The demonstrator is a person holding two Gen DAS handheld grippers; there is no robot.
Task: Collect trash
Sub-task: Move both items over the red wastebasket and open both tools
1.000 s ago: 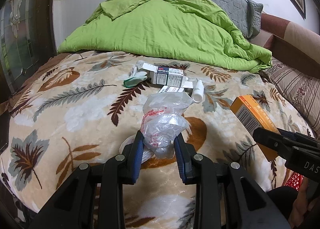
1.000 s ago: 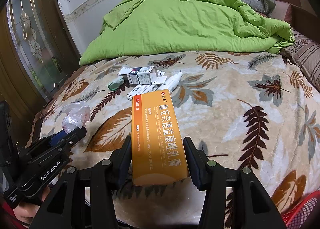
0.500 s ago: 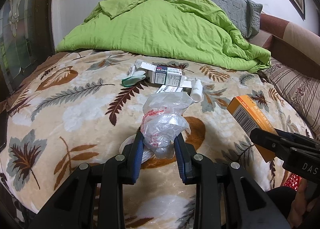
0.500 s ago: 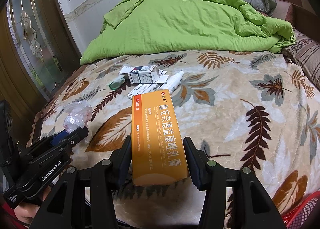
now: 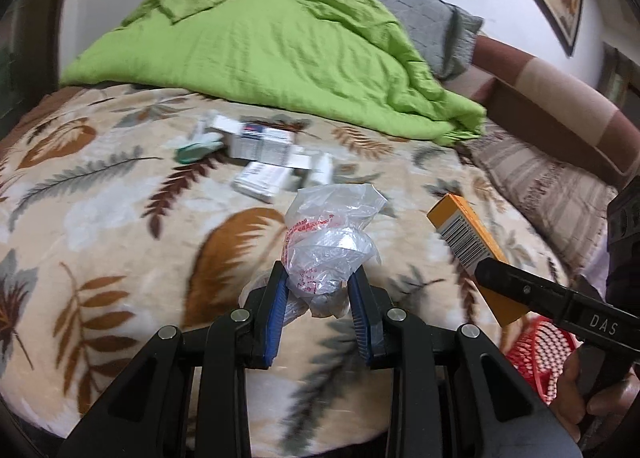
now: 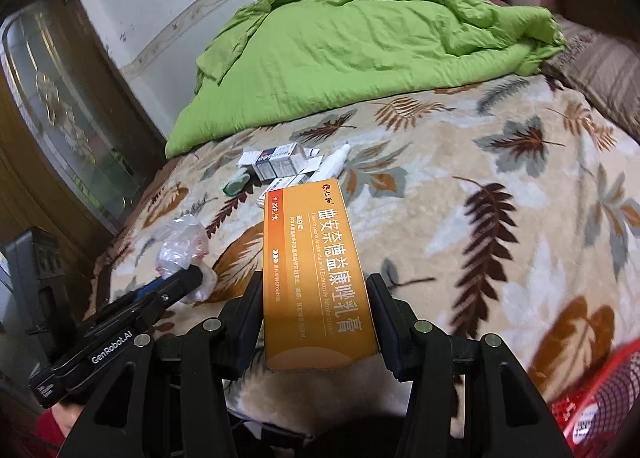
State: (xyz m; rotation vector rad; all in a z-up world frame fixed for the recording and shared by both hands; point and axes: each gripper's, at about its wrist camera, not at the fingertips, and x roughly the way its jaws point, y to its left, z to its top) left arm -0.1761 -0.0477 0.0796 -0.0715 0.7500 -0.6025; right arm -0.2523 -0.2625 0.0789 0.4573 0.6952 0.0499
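My left gripper (image 5: 319,286) is shut on a crumpled clear plastic bag (image 5: 330,242) with red print, held above the leaf-patterned blanket (image 5: 120,217). My right gripper (image 6: 316,298) is shut on a long orange medicine box (image 6: 316,270). That box also shows in the left wrist view (image 5: 466,242), and the bag in the right wrist view (image 6: 182,246). More trash lies mid-bed: white medicine boxes (image 5: 260,143), a white tube (image 6: 334,161) and a green item (image 5: 196,151).
A red mesh basket (image 5: 540,354) sits low at the right, off the bed edge; it also shows in the right wrist view (image 6: 600,398). A green quilt (image 5: 260,49) and grey pillow (image 5: 420,25) are piled at the back. A striped pillow (image 5: 540,185) lies right.
Both grippers have swung to the right with their loads still held. The red basket now shows more in both views. The current frames are motion-blurred.
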